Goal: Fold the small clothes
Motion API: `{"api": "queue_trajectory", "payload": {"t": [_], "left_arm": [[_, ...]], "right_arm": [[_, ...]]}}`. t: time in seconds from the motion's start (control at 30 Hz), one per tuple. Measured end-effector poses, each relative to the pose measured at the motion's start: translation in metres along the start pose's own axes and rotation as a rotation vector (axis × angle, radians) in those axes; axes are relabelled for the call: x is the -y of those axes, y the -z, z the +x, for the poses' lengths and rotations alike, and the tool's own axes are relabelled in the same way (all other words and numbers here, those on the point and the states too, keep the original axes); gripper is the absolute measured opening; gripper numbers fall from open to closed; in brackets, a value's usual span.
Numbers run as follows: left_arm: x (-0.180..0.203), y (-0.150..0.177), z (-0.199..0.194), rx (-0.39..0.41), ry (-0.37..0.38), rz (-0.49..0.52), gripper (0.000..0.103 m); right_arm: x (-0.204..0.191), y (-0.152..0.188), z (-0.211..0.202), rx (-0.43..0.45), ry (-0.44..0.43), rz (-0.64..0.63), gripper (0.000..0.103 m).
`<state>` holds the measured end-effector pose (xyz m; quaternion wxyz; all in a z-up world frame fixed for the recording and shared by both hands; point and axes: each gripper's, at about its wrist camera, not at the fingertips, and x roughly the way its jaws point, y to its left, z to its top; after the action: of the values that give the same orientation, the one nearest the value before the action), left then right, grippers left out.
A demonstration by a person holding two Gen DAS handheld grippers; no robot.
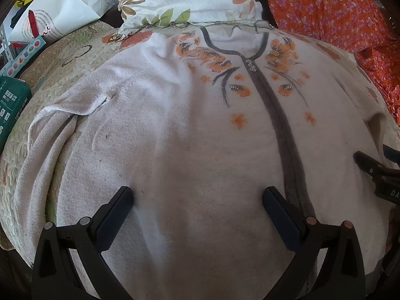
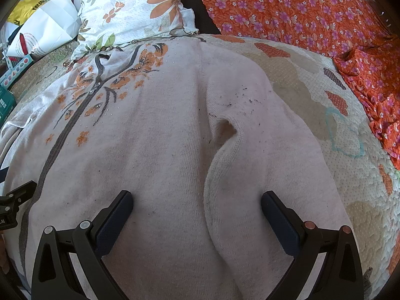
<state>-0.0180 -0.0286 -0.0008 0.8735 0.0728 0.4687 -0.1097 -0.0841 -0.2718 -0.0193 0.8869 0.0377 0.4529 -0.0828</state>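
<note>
While both grippers hang wide open and empty, the cardigan (image 1: 190, 135) lies spread face up on the quilt (image 1: 75, 57), directly beneath and ahead of them. The left gripper (image 1: 197, 200) sits over the lower front, its right finger just beside the grey placket (image 1: 282, 130); the right gripper (image 2: 197, 205) sits over the other half, with the sleeve (image 2: 252, 165) running forward from between its fingers.

By its look the knit is soft, limp and fairly light, with a fuzzy surface that should grip well against the pads. It will sag and stretch rather than hold a line, so a pinch through a single layer would probably drag a peak of cloth. Firmer holds seem to be the sleeve's edge, the shoulder seam and the hem near the placket. The beaded flowers (image 1: 220, 62) far ahead of the left gripper look snag-prone and best avoided. Folding the right sleeve across the body looks like a sensible first move.
</note>
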Motion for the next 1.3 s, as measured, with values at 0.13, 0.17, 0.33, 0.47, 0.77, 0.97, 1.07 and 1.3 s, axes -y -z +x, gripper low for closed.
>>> {"api": "queue_trajectory", "payload": {"t": [0.13,0.17,0.33,0.47,0.77,0.97,1.07,1.3], "left_arm": [[0.0,0.001,0.0,0.005,-0.002,-0.001,0.103],[0.0,0.001,0.0,0.007,-0.003,-0.001,0.103],[0.001,0.003,-0.001,0.034,-0.015,0.0,0.103],[0.002,0.008,-0.001,0.099,-0.026,-0.002,0.103],[-0.007,0.003,-0.003,0.035,0.006,-0.017,0.103],[-0.02,0.0,-0.027,0.058,-0.005,-0.068,0.103],[-0.035,-0.005,-0.043,0.103,-0.001,-0.109,0.103],[-0.053,-0.012,-0.049,0.081,0.076,-0.185,0.103]], "right_arm": [[0.001,0.0,0.0,0.004,-0.008,0.005,0.103],[0.002,0.0,0.0,0.005,-0.011,0.006,0.103],[0.004,0.0,0.001,0.009,-0.028,0.013,0.103],[0.003,0.001,0.0,0.011,-0.028,0.009,0.103],[0.002,0.001,-0.001,0.012,-0.016,0.011,0.103],[0.006,0.002,-0.031,0.056,0.072,0.032,0.083],[0.03,-0.006,-0.081,0.144,0.034,0.093,0.083],[0.15,0.003,-0.15,0.055,0.071,0.266,0.084]]}}
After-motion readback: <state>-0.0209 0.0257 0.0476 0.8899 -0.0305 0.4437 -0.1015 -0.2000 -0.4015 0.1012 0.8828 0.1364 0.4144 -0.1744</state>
